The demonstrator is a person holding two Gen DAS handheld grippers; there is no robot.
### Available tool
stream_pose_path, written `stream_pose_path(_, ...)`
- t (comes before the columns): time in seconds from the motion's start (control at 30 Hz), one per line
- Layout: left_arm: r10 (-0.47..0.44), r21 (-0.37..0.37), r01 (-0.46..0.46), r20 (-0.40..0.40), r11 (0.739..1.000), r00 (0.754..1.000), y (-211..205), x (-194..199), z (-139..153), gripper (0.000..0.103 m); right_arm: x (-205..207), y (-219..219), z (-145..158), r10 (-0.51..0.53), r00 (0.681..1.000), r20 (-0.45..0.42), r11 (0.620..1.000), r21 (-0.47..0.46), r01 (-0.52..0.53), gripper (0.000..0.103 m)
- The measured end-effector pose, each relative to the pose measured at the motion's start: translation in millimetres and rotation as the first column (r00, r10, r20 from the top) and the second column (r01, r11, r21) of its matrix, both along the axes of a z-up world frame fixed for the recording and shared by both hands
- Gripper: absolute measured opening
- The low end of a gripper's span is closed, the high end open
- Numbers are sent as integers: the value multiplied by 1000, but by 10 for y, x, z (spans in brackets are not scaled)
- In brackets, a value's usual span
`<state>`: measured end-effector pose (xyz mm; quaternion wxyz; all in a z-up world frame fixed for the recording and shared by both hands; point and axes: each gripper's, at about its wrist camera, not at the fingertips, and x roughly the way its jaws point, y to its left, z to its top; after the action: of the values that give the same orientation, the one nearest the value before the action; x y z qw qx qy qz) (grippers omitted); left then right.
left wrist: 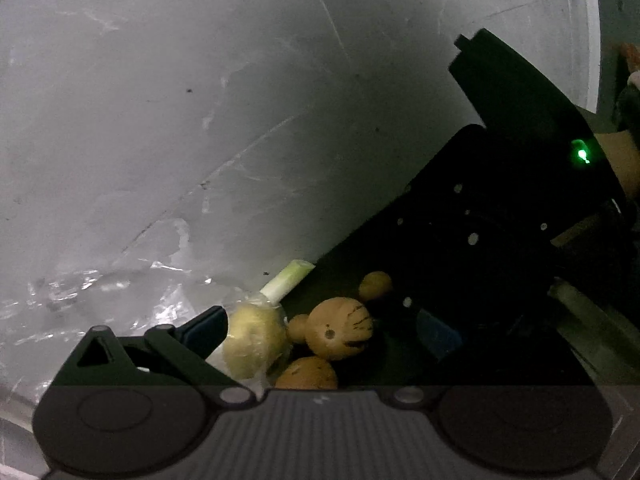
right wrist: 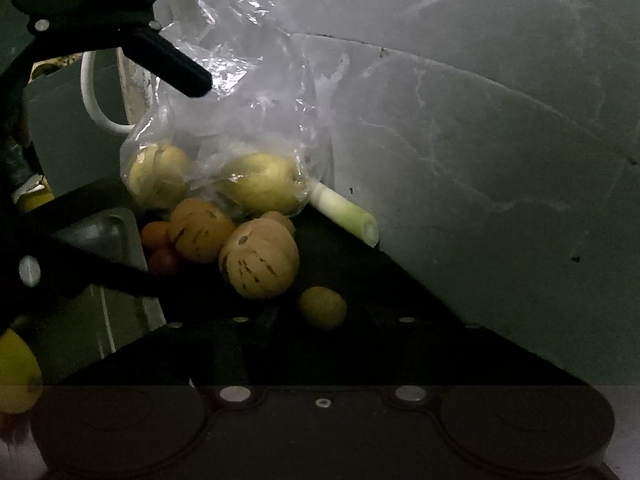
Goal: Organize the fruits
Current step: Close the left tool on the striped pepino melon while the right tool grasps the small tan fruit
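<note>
the left gripper (left wrist: 320,332) is spread around the striped fruit (left wrist: 340,334) beside the bagged pear (left wrist: 254,340); the right gripper's state i cannot tell, it seems too dark.

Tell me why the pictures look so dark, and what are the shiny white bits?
Left wrist view: dim light, so the left gripper and black tray go nearly black; edges bend from the fisheye. Right wrist view: also dim; the shiny bits are glare on the crinkled plastic bag over the pale fruit.
</note>
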<state>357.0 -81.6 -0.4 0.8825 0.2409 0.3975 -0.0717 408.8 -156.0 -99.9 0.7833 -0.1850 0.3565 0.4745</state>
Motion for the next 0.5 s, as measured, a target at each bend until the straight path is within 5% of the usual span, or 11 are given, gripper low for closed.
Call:
stream_pose_path(0.17, -23, 31, 23, -20, 999, 1000, -60, 50, -99, 102, 21, 4, -24, -12, 1000, -12, 1000, -8, 12, 29)
stream_pose_path(0.5, -38, -19, 37, -82, 999, 996, 4, 254, -230, 99, -71, -271, 18, -62, 997, -41, 998, 12, 62, 29)
